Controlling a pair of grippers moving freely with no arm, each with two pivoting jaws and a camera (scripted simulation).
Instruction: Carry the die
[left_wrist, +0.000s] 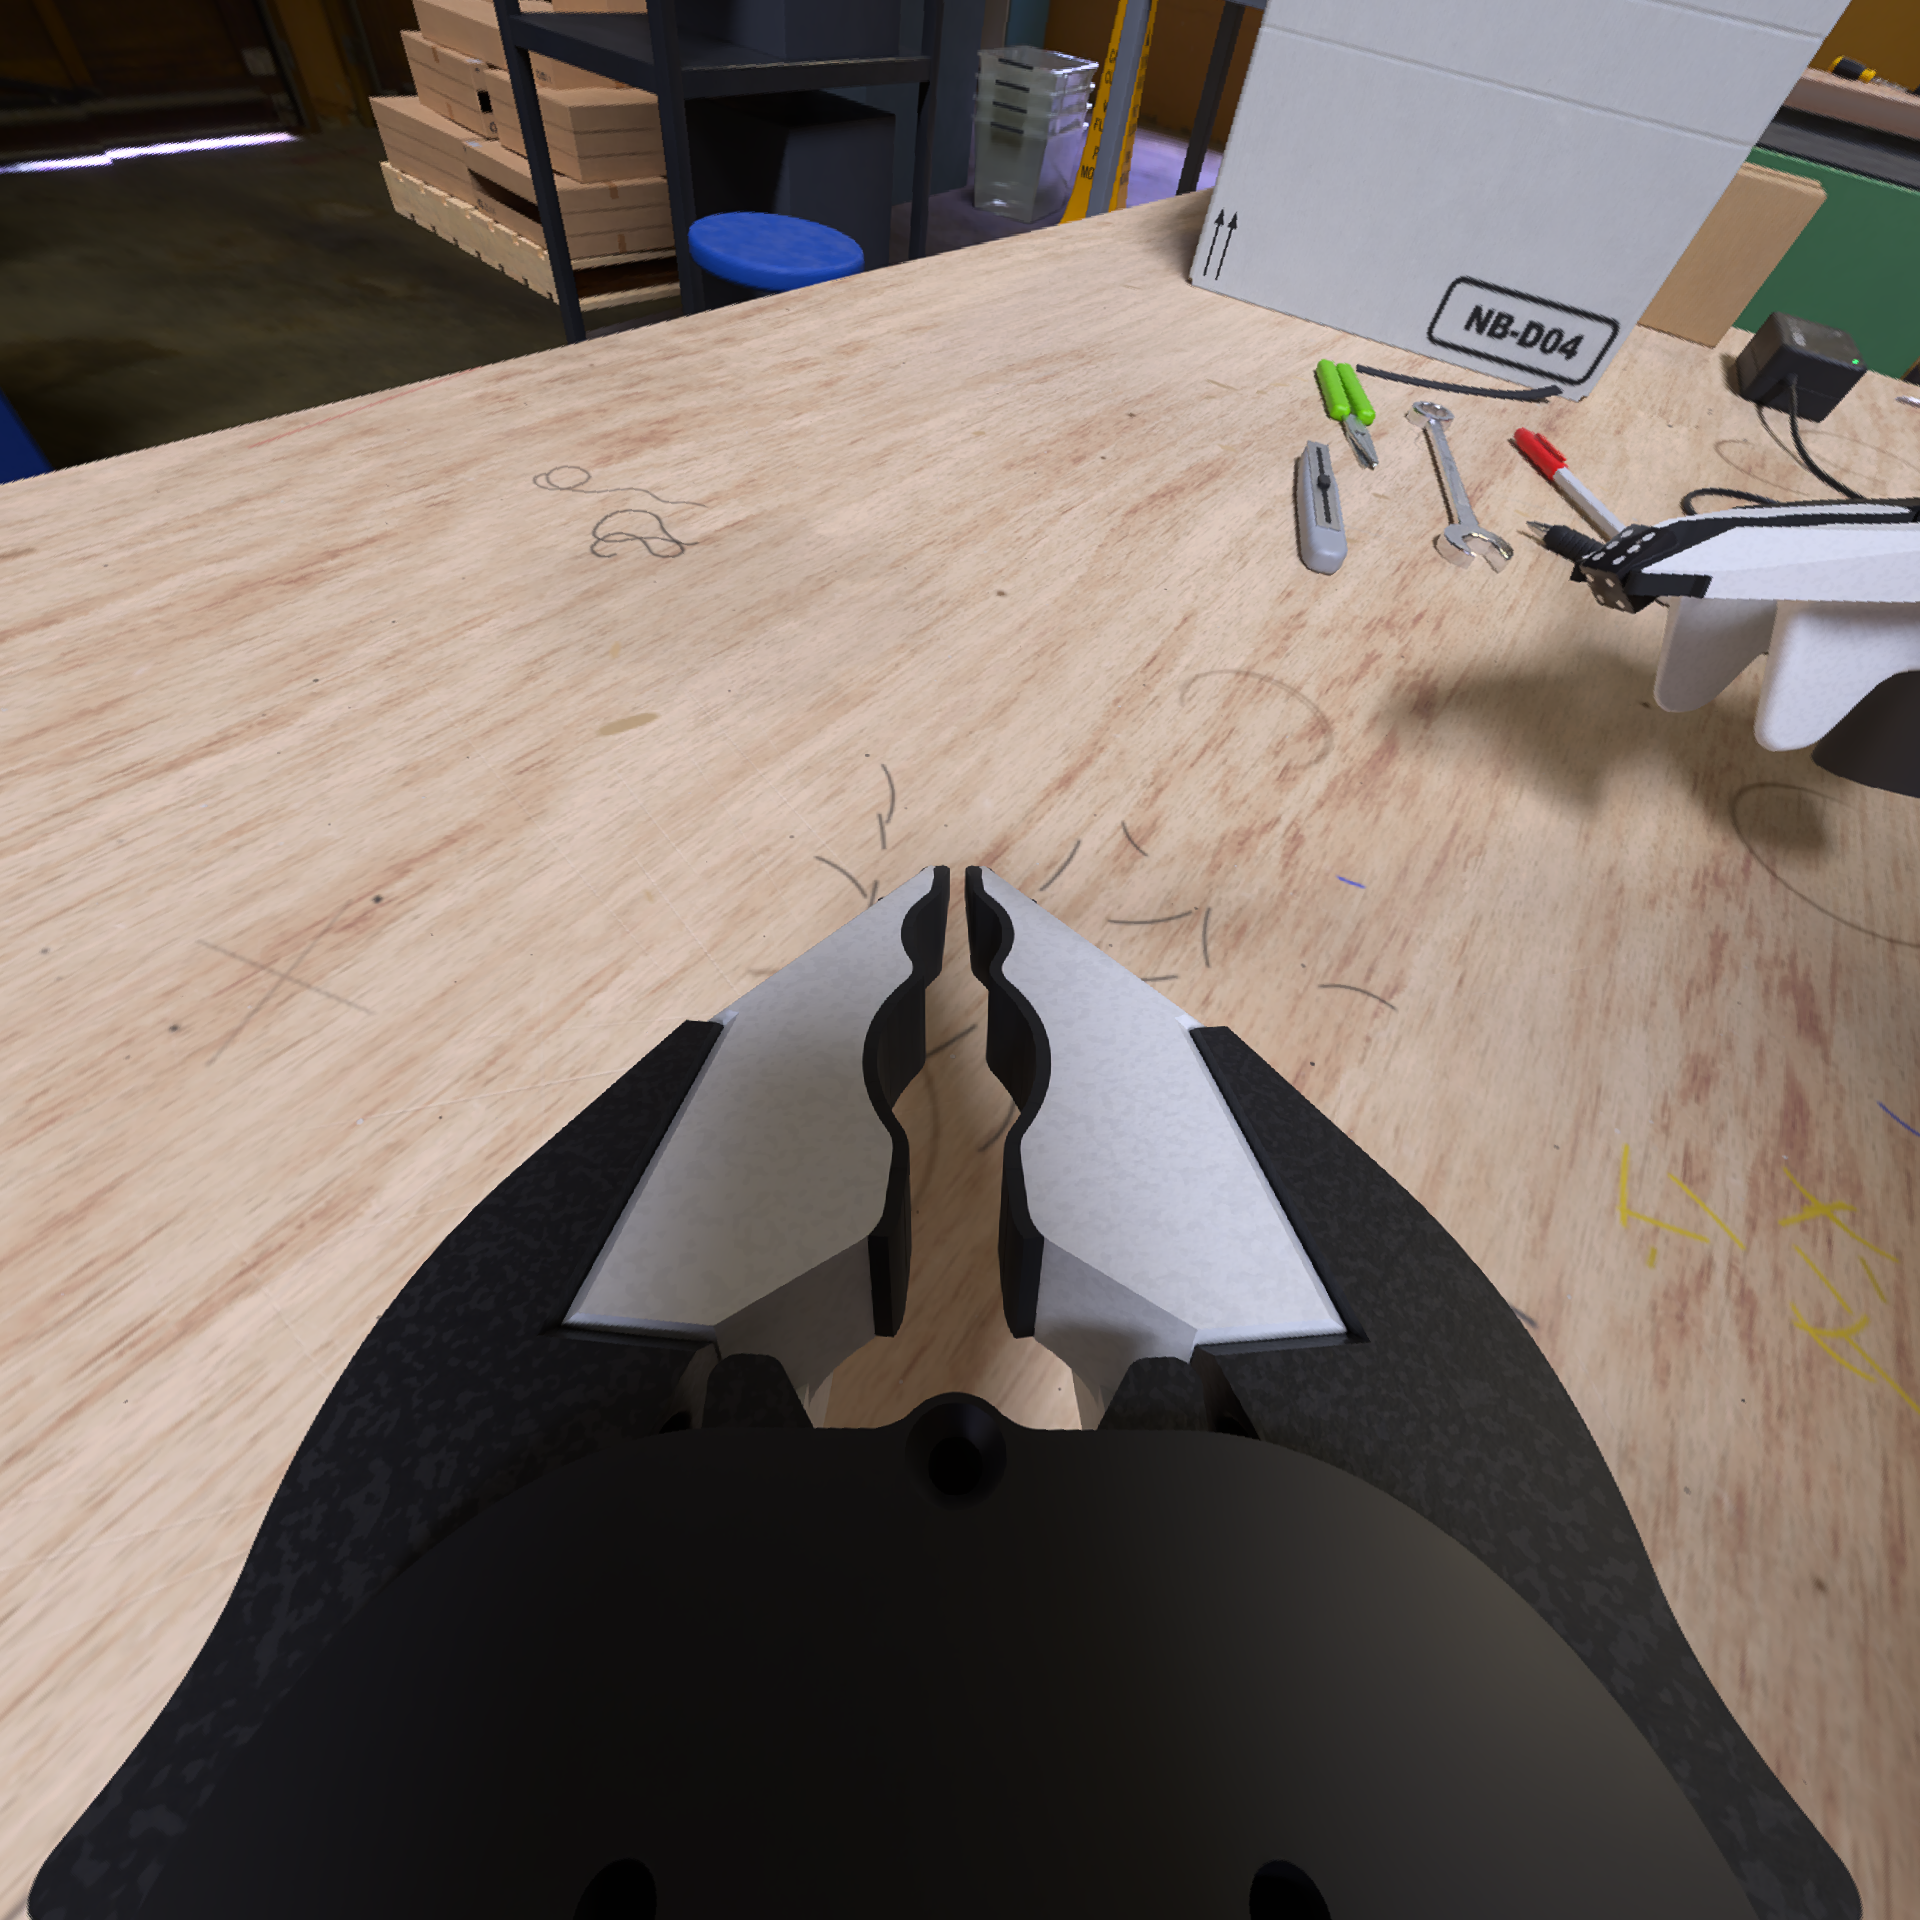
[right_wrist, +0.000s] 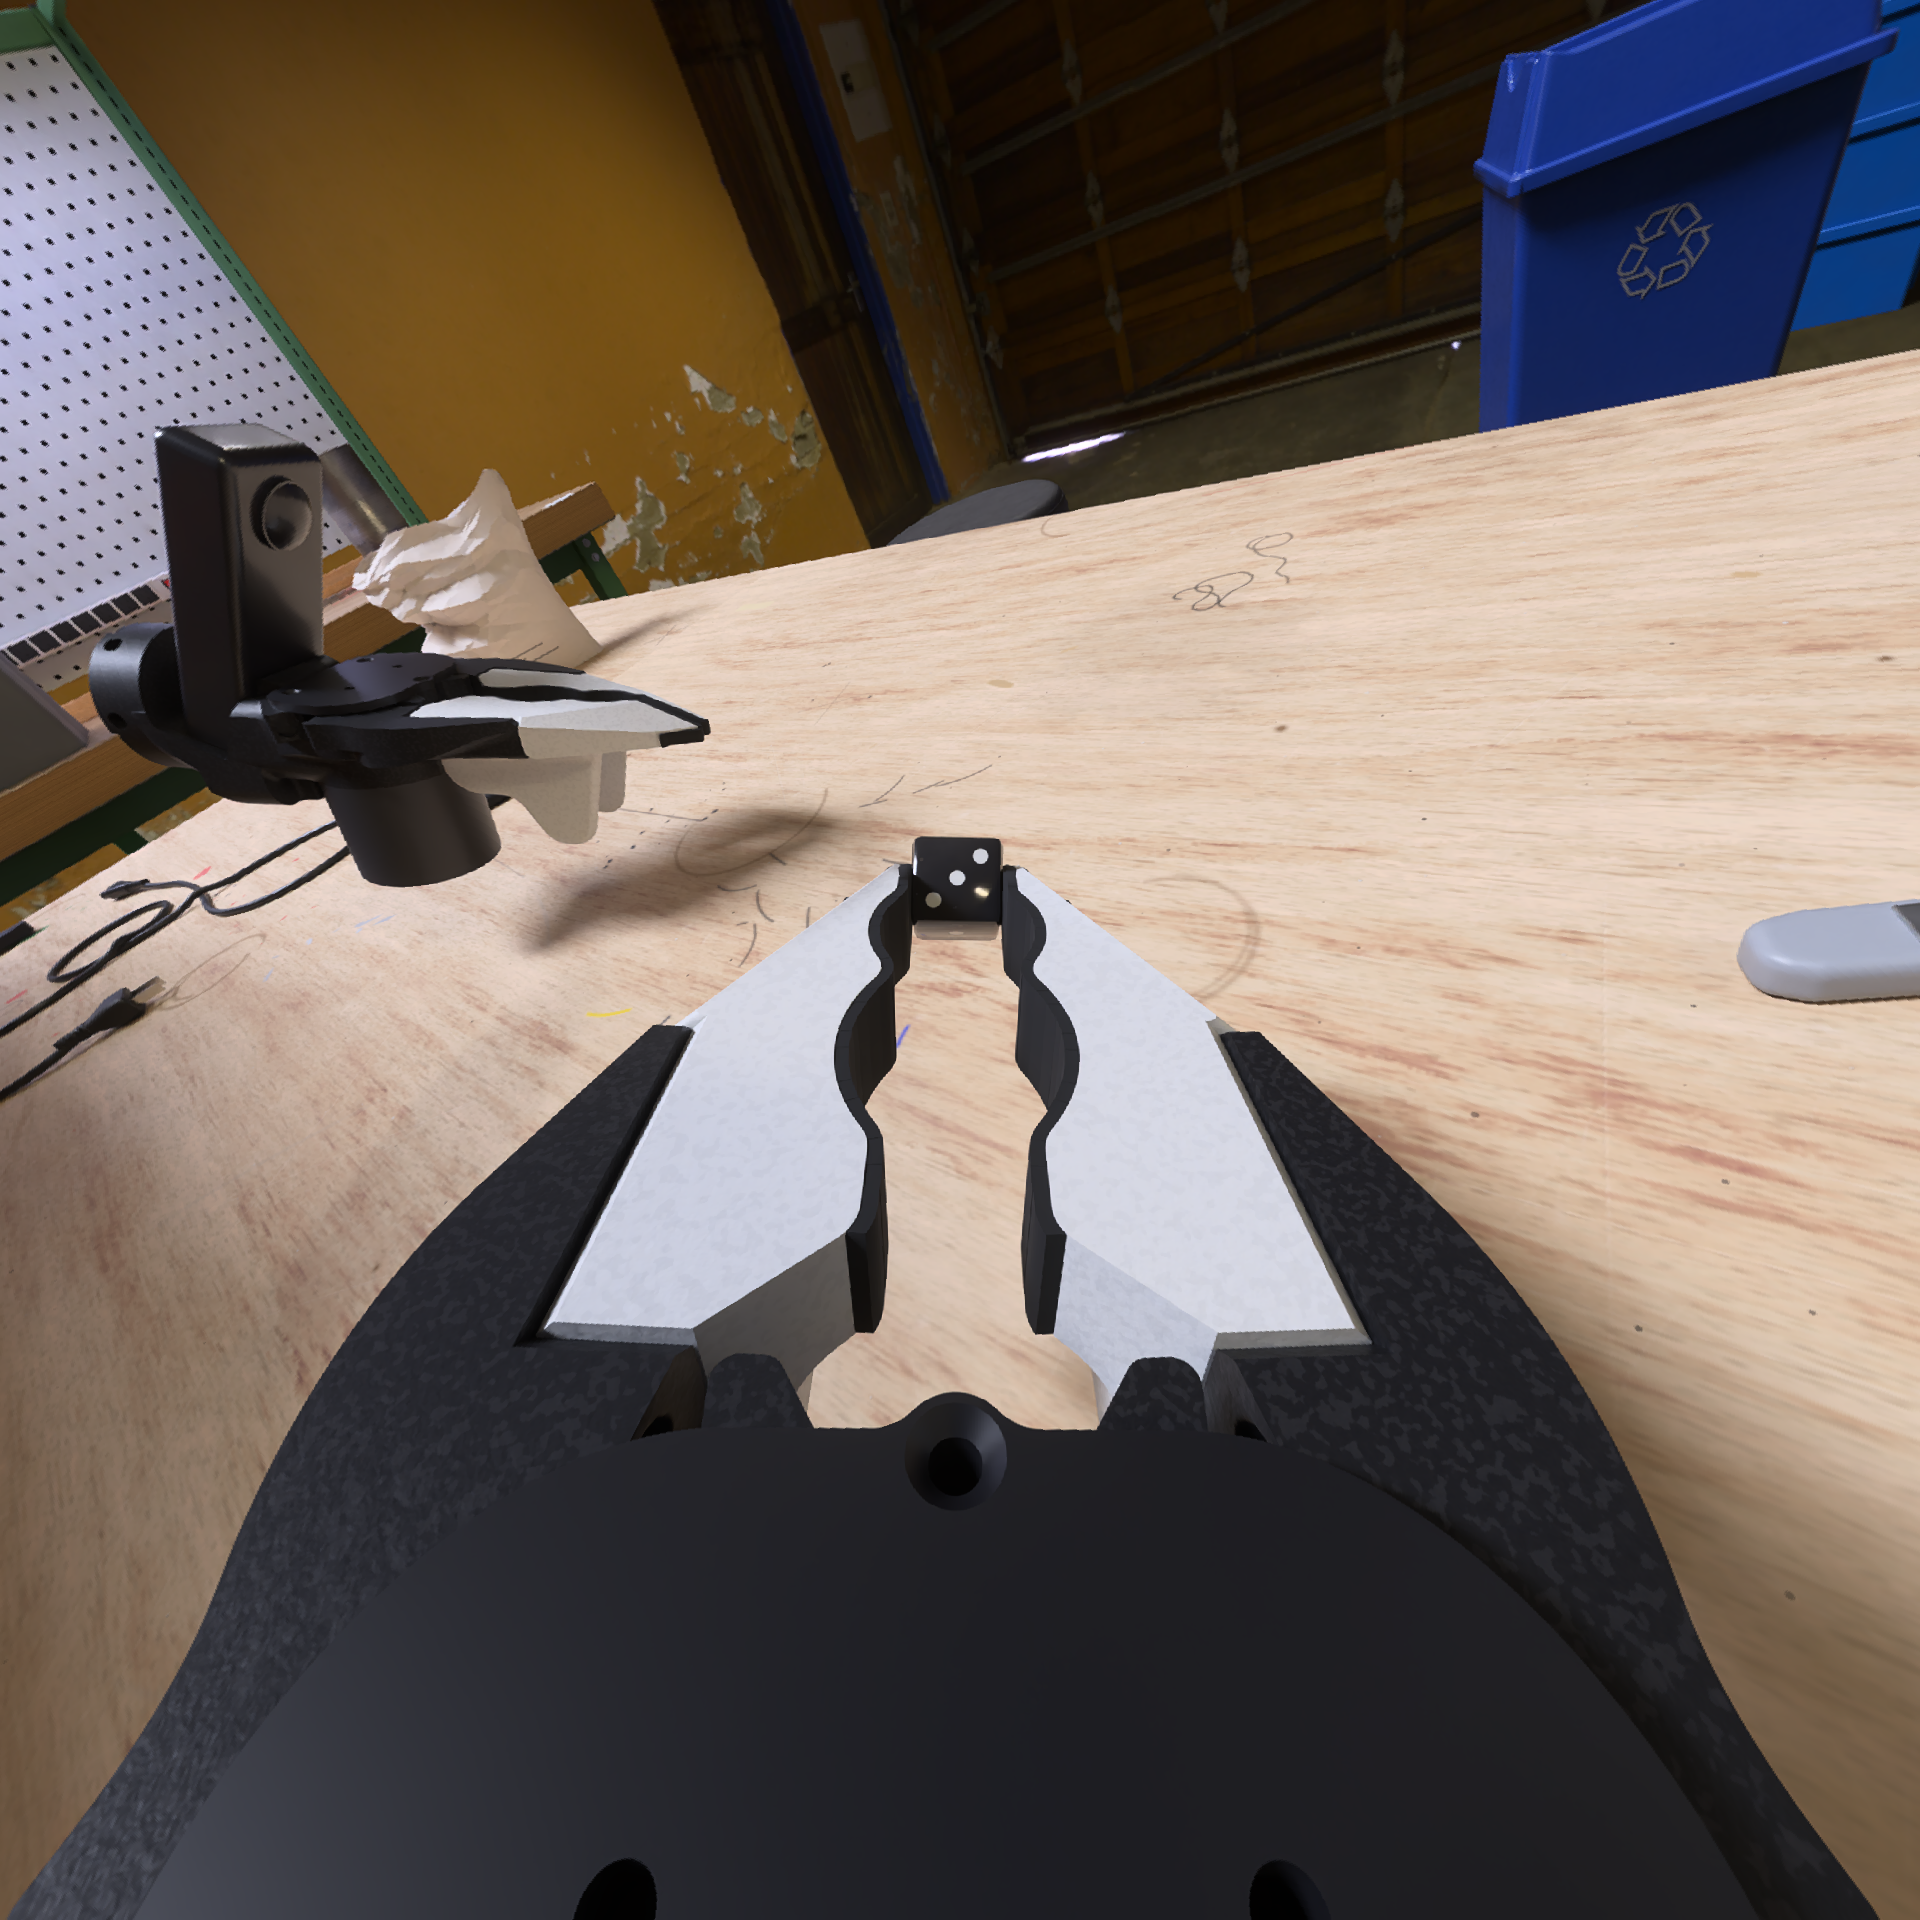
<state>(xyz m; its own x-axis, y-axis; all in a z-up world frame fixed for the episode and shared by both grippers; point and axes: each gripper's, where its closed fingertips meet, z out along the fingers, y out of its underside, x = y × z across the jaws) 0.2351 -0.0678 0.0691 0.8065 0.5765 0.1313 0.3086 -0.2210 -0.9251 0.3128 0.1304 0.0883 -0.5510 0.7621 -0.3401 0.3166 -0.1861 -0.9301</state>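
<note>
A small black die (right_wrist: 956, 880) with white pips sits pinched between the tips of my right gripper (right_wrist: 956, 883), which holds it above the plywood table (right_wrist: 1351, 790). The same die (left_wrist: 1614, 577) and right gripper (left_wrist: 1621, 574) show at the far right of the left wrist view. My left gripper (left_wrist: 957, 883) is shut and empty, its tips nearly touching, hovering over the table (left_wrist: 520, 727). It shows in the right wrist view (right_wrist: 691, 727) at the left, apart from the die.
A grey utility knife (left_wrist: 1320, 509), green pliers (left_wrist: 1348, 400), a wrench (left_wrist: 1455, 488) and a red marker (left_wrist: 1564, 483) lie before a white cardboard box (left_wrist: 1455, 177). A black adapter (left_wrist: 1803, 364) with cable sits far right. Crumpled paper (right_wrist: 478, 571) and a blue bin (right_wrist: 1662, 229) stand beyond the table.
</note>
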